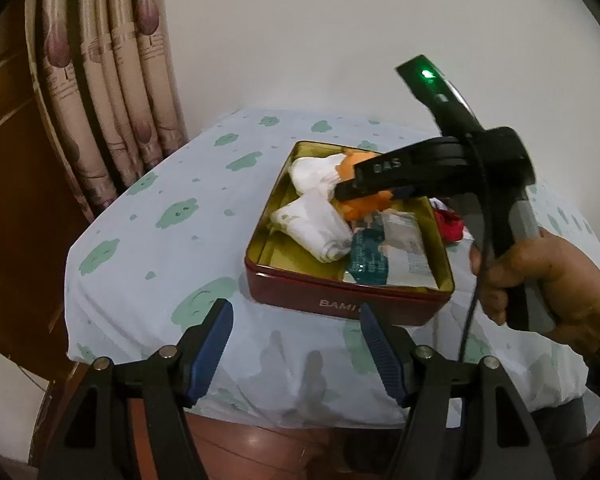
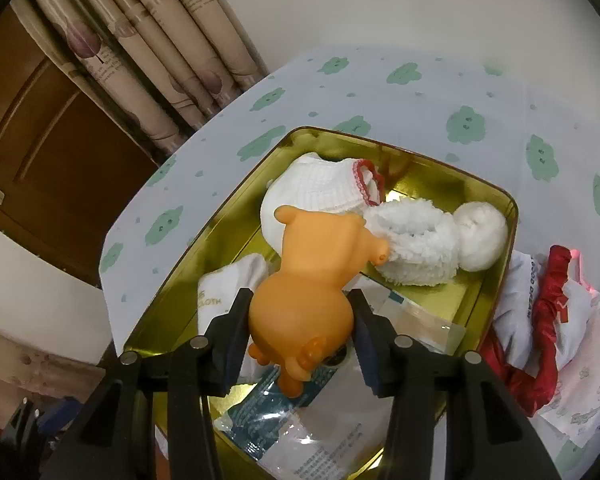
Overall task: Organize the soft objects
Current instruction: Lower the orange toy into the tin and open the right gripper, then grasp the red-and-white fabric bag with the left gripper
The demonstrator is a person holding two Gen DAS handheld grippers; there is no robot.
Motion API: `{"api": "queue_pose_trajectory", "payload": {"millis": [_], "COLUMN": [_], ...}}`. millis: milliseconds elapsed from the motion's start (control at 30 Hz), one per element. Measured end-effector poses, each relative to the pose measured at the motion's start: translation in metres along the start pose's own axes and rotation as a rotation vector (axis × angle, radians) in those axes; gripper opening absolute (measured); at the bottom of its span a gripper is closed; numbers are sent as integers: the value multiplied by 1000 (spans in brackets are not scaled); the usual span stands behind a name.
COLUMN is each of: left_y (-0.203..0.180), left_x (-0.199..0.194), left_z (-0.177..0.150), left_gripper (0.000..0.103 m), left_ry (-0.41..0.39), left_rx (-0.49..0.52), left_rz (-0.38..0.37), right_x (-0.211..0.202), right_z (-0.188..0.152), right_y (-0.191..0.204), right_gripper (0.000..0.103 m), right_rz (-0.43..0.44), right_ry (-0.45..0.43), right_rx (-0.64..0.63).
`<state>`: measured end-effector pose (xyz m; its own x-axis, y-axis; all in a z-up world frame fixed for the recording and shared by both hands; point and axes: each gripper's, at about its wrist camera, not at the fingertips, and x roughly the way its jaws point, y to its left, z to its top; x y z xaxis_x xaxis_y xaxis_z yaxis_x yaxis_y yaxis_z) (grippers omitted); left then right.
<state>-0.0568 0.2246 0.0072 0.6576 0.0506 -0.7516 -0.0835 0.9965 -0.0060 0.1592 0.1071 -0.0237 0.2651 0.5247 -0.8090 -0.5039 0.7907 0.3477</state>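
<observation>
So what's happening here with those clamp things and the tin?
A person is tidying soft things into a red tin on a covered table. The right gripper has an orange rubber toy between its fingers, over the tin, where white socks and plastic packets already lie. Whether it is still squeezed or just let go is hard to tell. The left gripper hangs open and empty in front of the tin. More cloth waits beside it.

Pleated patterned curtain point(image 1: 112, 92), brown wooden door point(image 2: 40, 128), plain white wall point(image 1: 320, 28)
</observation>
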Motion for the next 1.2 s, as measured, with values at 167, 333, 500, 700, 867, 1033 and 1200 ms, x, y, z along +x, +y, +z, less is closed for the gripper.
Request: {"api": "queue_pose_trajectory", "payload": {"millis": [167, 333, 500, 700, 867, 1033, 1200], "left_y": [4, 5, -13, -59, -100, -138, -165], "left_x": [6, 6, 1, -6, -2, 9, 39], "left_z": [-1, -2, -4, -3, 14, 46, 81], "left_gripper": [68, 68, 68, 68, 68, 68, 68], "left_ry": [27, 24, 23, 62, 111, 114, 158], "left_rx": [-19, -25, 38, 134, 167, 226, 288], "left_rz": [-16, -33, -86, -263, -402, -395, -385], "right_x": [-31, -109, -162, -200, -221, -229, -230], "right_z": [-4, -38, -110, -190, -224, -239, -243], "right_y": [-7, -41, -106, -190, -237, -262, -258], "right_gripper": [50, 78, 78, 78, 78, 78, 93], "right_rz": [26, 58, -235, -609, -702, -593, -534], "right_ry": [-115, -336, -345, -249, -266, -322, -363], "right_rx": [36, 81, 73, 63, 143, 275, 255]}}
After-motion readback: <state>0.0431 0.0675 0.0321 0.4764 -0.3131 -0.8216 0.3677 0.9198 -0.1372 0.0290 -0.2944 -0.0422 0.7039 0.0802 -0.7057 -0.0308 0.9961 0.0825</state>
